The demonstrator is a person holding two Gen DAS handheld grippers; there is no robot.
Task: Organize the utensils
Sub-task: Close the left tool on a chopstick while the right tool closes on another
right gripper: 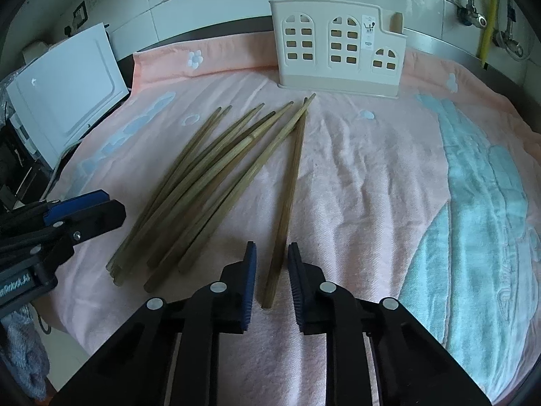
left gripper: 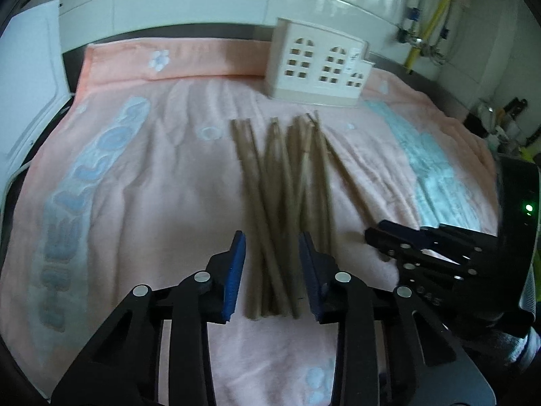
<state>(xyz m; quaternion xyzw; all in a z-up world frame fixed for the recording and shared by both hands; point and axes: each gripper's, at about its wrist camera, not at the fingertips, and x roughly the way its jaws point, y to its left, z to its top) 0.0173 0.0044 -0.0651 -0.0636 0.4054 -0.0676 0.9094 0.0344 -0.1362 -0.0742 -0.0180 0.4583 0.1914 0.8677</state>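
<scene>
The left gripper (left gripper: 272, 264) straddles the near ends of the chopsticks (left gripper: 287, 182), not pinching; the right gripper (right gripper: 272, 274) likewise straddles one chopstick (right gripper: 287, 196) (light, stiff, smooth; likely slippery).

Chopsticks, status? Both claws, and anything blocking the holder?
Left claw open, straddling the chopstick bundle. Right claw open around one stray chopstick. Nothing lifted yet. Holder upright on towel, path clear.
</scene>
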